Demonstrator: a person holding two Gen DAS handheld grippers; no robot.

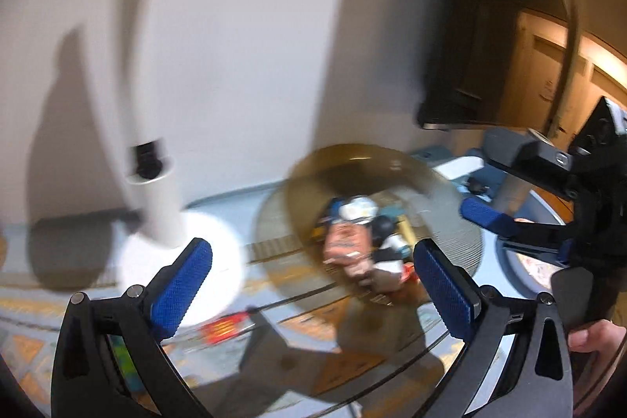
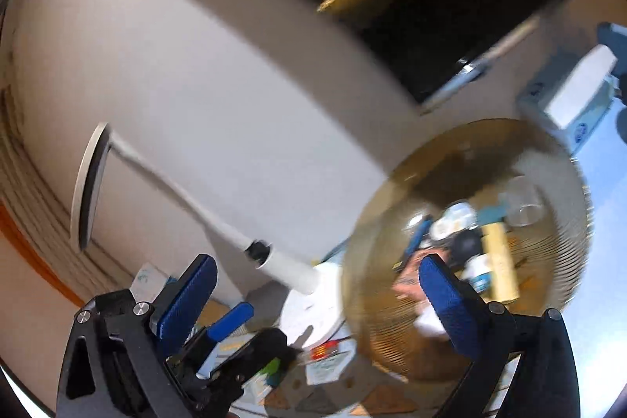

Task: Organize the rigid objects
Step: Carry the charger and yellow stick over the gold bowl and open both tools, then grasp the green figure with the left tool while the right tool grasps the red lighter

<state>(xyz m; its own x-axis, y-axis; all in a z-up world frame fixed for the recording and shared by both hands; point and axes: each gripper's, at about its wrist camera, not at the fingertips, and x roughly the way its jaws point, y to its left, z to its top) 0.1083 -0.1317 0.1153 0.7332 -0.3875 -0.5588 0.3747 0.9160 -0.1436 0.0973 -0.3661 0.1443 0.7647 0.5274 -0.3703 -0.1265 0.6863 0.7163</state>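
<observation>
An amber ribbed glass bowl point(image 1: 305, 183) stands on the glass table and holds several small items, blurred by motion. My left gripper point(image 1: 313, 285) hangs open in front of the bowl with nothing between its blue pads. From the right edge my right gripper's blue finger point(image 1: 486, 218) reaches toward the bowl's rim. In the right wrist view my right gripper point(image 2: 319, 300) is open too, its right finger in front of the bowl point(image 2: 392, 202). Inside the bowl lie a clear cup point(image 2: 523, 206) and a pale wooden block point(image 2: 497, 269). My left gripper's finger point(image 2: 231, 320) shows at lower left.
A white desk lamp point(image 1: 160, 206) with a round base stands left of the bowl, close to the wall. A dark screen point(image 1: 450, 65) hangs at the back right. A white box point(image 2: 580, 85) sits behind the bowl. Patterned cards lie under the glass table point(image 1: 352, 359). A hand point(image 1: 591, 335) shows at the right edge.
</observation>
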